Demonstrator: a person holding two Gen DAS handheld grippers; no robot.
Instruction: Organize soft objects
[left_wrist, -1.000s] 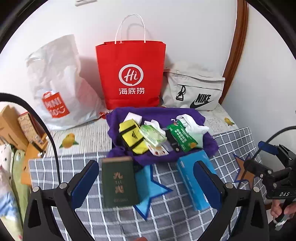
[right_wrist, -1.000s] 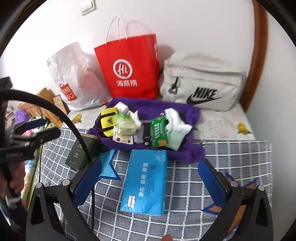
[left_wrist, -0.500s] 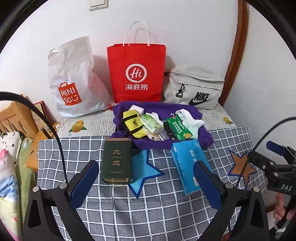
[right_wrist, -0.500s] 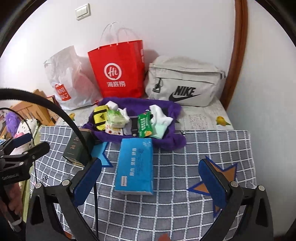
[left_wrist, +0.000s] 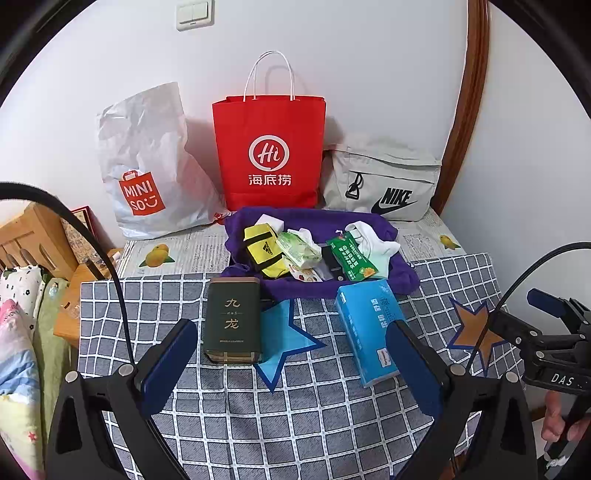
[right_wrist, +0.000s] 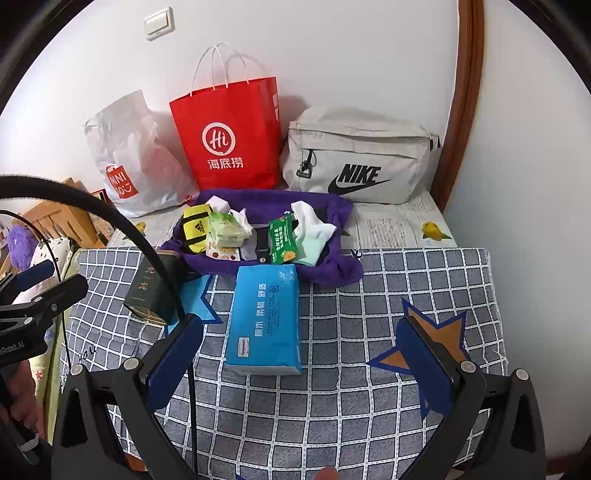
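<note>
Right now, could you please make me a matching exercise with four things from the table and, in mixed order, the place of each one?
Things:
1. blue tissue pack
2. dark green tin
3. yellow pouch
4. grey Nike bag

Places:
A. lying in the pile on the purple cloth
B. leaning at the wall, beside the red paper bag
C. on the checked cloth, partly over the blue star
D. on the checked cloth, just in front of the purple cloth

Pairs: 1-D, 2-C, 3-A, 4-B

The tabletop (left_wrist: 295, 413) wears a grey checked cloth with stars. On it lie a dark green tin (left_wrist: 232, 320) and a blue tissue pack (left_wrist: 365, 328); behind, a purple towel (left_wrist: 402, 280) heaped with small things.
</note>
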